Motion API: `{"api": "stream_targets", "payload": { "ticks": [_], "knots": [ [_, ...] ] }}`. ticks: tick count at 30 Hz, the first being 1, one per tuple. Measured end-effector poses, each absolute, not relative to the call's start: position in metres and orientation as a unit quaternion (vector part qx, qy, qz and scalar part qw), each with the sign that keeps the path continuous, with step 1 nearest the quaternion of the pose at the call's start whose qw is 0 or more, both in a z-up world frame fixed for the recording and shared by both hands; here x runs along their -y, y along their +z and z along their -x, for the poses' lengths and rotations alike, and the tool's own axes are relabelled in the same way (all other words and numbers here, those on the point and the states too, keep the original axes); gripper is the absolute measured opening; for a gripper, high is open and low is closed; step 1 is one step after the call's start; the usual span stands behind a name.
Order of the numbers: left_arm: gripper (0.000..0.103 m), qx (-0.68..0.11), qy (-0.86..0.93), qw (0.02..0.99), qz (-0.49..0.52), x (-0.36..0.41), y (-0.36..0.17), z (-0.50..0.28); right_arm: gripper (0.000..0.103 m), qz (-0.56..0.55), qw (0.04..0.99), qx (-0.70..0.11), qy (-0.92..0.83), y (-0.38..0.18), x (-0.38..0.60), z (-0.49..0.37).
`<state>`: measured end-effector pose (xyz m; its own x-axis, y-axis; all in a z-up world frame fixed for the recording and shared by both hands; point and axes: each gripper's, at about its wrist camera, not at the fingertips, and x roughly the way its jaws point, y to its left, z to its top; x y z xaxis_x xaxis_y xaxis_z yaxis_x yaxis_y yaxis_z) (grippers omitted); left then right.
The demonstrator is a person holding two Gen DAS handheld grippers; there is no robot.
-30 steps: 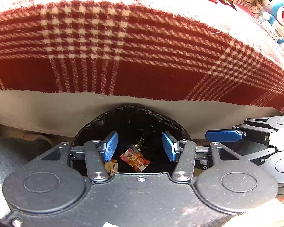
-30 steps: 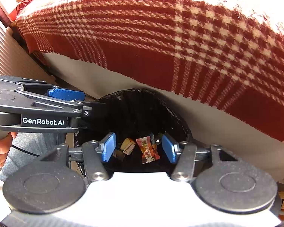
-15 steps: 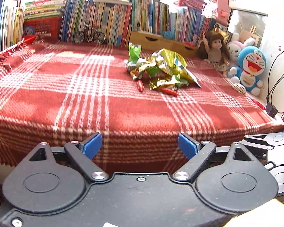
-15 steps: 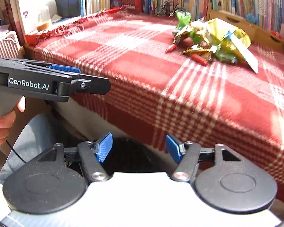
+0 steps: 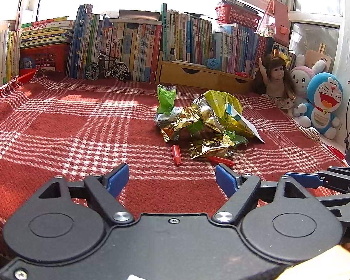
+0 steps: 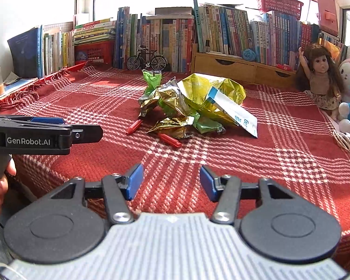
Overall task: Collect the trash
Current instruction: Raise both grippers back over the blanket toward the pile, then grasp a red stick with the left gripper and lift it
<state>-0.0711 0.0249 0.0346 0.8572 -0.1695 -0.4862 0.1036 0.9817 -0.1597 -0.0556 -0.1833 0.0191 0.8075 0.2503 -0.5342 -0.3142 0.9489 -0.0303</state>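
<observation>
A heap of crumpled green, gold and yellow snack wrappers [image 5: 203, 121] [image 6: 193, 102] lies mid-table on the red plaid cloth [image 5: 81, 135] [image 6: 280, 144]. Two small red wrappers lie at its near edge, one stubby [image 5: 176, 155] [image 6: 134, 127], one long [image 5: 220, 159] [image 6: 169, 140]. My left gripper [image 5: 172, 179] is open and empty, hovering over the cloth short of the heap. My right gripper [image 6: 171, 182] is open and empty too, beside the left one, which shows side-on at the left of the right wrist view [image 6: 58, 131]. The trash bin is out of sight.
Books [image 5: 137, 46] line the back under the window, with a model bicycle [image 5: 106, 68] and wooden drawers [image 5: 198, 74]. A doll [image 5: 276, 81] and plush toys [image 5: 324, 102] sit at the right. A hand [image 6: 0, 186] holds the left gripper's handle.
Both grippers have risen from over the black trash bin below the table edge to table height, now facing the wrapper heap. Both have stayed open and empty, the jaws now wider apart.
</observation>
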Motion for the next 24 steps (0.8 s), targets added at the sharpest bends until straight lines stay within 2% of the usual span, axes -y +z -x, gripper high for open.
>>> {"api": "stream_targets", "payload": {
  "ticks": [3, 5, 7, 10, 19, 21, 23, 24],
  "knots": [
    [0.061, -0.265, -0.070, 0.959, 0.070, -0.020, 0.032, 0.050, 0.058, 0.044, 0.948, -0.278, 0.148, 0.013, 0.182, 0.041],
    [0.045, -0.271, -0.073, 0.957, 0.074, -0.017, 0.031, 0.037, 0.056, 0.035, 0.947, -0.281, 0.149, 0.010, 0.181, 0.033],
    [0.041, -0.279, -0.079, 0.954, 0.075, -0.013, 0.028, 0.022, 0.054, 0.032, 0.947, -0.282, 0.149, 0.008, 0.178, 0.026],
    [0.027, -0.295, -0.074, 0.950, 0.075, -0.008, 0.020, 0.002, 0.051, 0.033, 0.946, -0.286, 0.148, 0.005, 0.174, 0.017],
    [0.023, -0.322, -0.075, 0.938, 0.102, -0.006, 0.000, -0.036, 0.050, 0.047, 0.943, -0.295, 0.147, -0.002, 0.167, -0.010],
    [0.019, -0.324, -0.074, 0.937, 0.105, -0.007, 0.000, -0.041, 0.050, 0.047, 0.942, -0.298, 0.148, -0.003, 0.165, -0.016],
    [0.010, -0.326, -0.074, 0.937, 0.105, -0.009, 0.001, -0.043, 0.050, 0.046, 0.941, -0.301, 0.151, -0.005, 0.164, -0.021],
    [0.010, -0.326, -0.074, 0.937, 0.103, -0.009, 0.001, -0.042, 0.048, 0.046, 0.940, -0.302, 0.153, -0.006, 0.163, -0.024]
  ]
}}
